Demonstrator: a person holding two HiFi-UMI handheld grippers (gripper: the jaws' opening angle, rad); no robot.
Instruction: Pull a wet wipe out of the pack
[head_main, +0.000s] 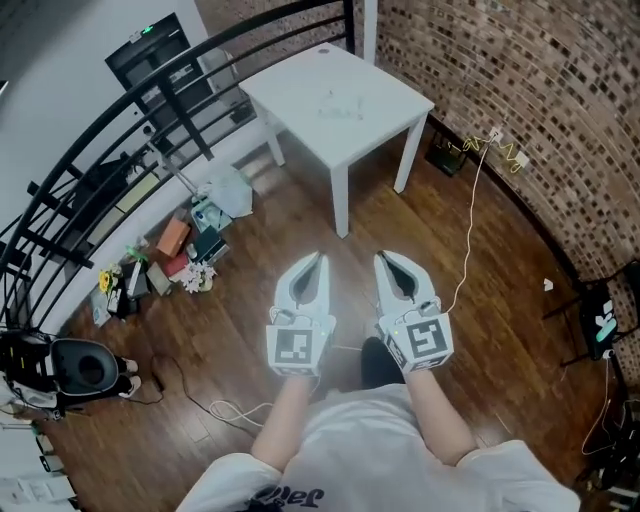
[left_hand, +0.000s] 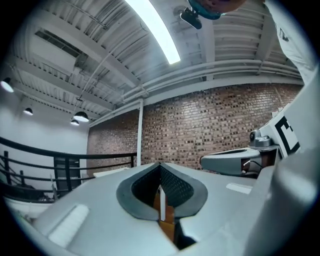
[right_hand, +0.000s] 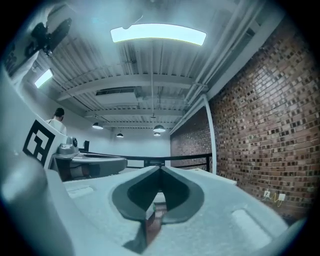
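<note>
Two white two-jaw tools are pointing level toward 12 o'clock: the left gripper (head_main: 320, 260) and the right gripper (head_main: 382, 258) are each showing jaws pressed fully together, gripping nothing. At 12 o'clock, well apart from both, a square white table (head_main: 300, 85) is standing on the brown wooden floor (head_main: 480, 300), with a brick wall (head_main: 520, 90) running along at 2 o'clock. The step in hand is probably the approach. To do it well, the person should be bringing both tools level to the table edge and spreading the jaws before arriving. One should then be steadying the pack while the other is pinching only the wipe's exposed tip. Near the middle of the tabletop a small, pale, flat thing is lying, probably the wet wipe pack (head_main: 340, 108). Its colour is blending into the table, and its opening is too small to make out.
</note>
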